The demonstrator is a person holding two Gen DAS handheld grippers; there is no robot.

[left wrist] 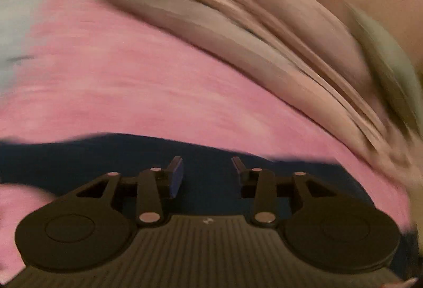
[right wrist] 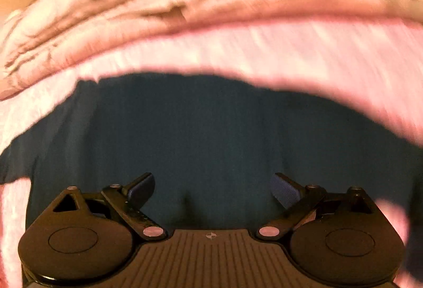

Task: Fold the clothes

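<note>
Nearest in both wrist views are the tongs themselves. The left tongs [left wrist: 207, 169] stand apart with nothing between them, and the right tongs [right wrist: 212, 188] are spread wider still, also empty. Both hang just over a dark navy garment [right wrist: 201, 134], which fills the near and middle ground of the right view and shows as a narrower dark band [left wrist: 132, 153] in the left view.

The garment lies spread on a pink sheet [left wrist: 158, 76] that looks like bedding. Its far edge is wavy against the pink, and in the right view a bit of it runs off to the near left. Whether the edge is a hem or a side seam cannot be told through the blur.

Beyond the sheet, a rumpled beige blanket [left wrist: 251, 31] is heaped along the far side, seen also in the right view [right wrist: 132, 2].

The step in hand looks like taking hold for a fold. To do it well, each set of tongs should drop onto an edge or corner, not the middle, pinch only the navy cloth without catching the sheet below, and grip at matching points so the fold lands square.
</note>
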